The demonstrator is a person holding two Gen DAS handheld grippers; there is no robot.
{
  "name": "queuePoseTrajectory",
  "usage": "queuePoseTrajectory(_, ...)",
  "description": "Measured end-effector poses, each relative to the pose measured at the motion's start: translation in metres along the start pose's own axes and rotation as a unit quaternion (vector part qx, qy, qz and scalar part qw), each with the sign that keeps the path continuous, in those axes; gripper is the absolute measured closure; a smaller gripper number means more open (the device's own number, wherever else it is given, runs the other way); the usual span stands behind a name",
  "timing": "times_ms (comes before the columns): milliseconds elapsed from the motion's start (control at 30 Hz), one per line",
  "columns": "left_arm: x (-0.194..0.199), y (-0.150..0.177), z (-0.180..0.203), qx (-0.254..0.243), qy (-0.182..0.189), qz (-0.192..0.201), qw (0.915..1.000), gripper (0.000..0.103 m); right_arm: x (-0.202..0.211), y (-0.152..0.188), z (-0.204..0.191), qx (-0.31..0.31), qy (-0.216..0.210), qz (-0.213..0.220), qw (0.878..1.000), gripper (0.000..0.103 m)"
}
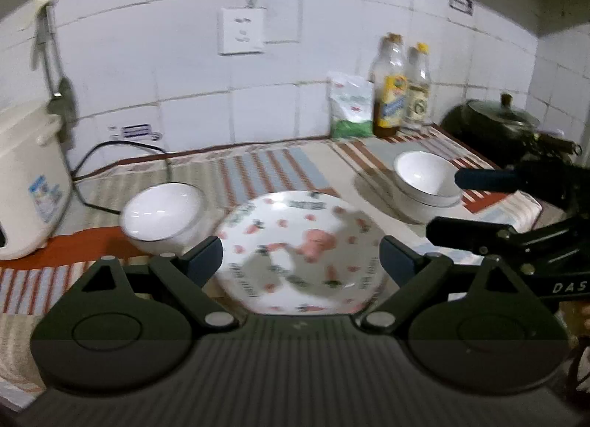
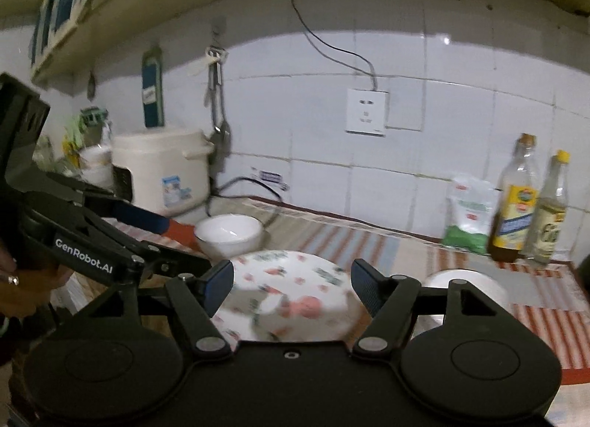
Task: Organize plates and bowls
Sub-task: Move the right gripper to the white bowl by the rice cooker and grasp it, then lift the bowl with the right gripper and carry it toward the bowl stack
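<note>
Holding both grippers over the counter, we see the left gripper (image 1: pixel 300 255) & right gripper (image 2: pixel 291 286) spread wide, gripping nothing. Patterned plate (image 1: pixel 298 250) lies flat btwn a lone white bowl (image 1: pixel 162 218) & stacked bowls (image 1: pixel 426 183).

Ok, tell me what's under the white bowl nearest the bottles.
The bowl sits nested in a second white bowl, whose rim and side show beneath it. That one stands on the striped cloth. The lower bowl's inside is covered.

one plate (image 1: pixel 300 253), three bowls (image 1: pixel 162 218), two bottles (image 1: pixel 391 91)
</note>
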State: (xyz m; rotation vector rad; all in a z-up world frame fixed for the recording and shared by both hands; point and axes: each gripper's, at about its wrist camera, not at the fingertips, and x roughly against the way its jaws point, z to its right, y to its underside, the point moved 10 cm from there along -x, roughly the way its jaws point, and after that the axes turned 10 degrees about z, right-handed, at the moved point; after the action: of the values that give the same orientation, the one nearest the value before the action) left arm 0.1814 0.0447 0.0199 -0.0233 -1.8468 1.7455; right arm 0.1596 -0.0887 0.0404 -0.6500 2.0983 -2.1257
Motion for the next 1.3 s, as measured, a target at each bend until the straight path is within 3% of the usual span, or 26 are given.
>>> queuePoseTrajectory(200, 0.013, 0.003, -0.059, 0.052, 0.001, 0.012, 0.9986, 0.010, -0.026, 0.006, -0.026, -0.048, -0.027, 0.040, 0.998, 0.028)
queuePoseTrajectory(533, -0.017, 0.017, -0.126, 0.061, -0.033, 0.008, 0.9976, 0.014, -0.088, 0.032, -0.068, -0.008, -0.047, -0.015, 0.999, 0.023)
queuePoseTrajectory(700, -0.056, 0.023, -0.150, 0.069, -0.050, -0.020, 0.9961, 0.018, -0.124, 0.030, -0.084, 0.045, -0.069, -0.045, 0.996, 0.023)
queuePoseTrajectory(933, -0.112, 0.034, -0.185, 0.073, -0.068, -0.070, 0.9926, 0.033, -0.196, 0.048, -0.080, 0.110, -0.107, -0.142, 0.978, 0.016)
queuePoseTrajectory(1033, -0.129, 0.034, -0.195, 0.075, -0.071, -0.073, 0.9920, 0.040, -0.227, 0.060, -0.072, 0.105, -0.106, -0.184, 0.972, 0.016)
queuePoseTrajectory(1133, -0.143, 0.036, -0.205, 0.090, -0.078, -0.078, 0.9898, 0.054, -0.250, 0.071, -0.066, 0.099, -0.103, -0.217, 0.966, 0.016)
queuePoseTrajectory(1233, -0.150, 0.035, -0.210, 0.100, -0.074, -0.072, 0.9896, 0.067, -0.264, 0.077, -0.065, 0.081, -0.114, -0.238, 0.961, 0.016)
queuePoseTrajectory(1300, -0.153, 0.035, -0.212, 0.106, -0.066, -0.072, 0.9896, 0.071, -0.271, 0.080, -0.067, 0.070, -0.128, -0.252, 0.957, 0.016)
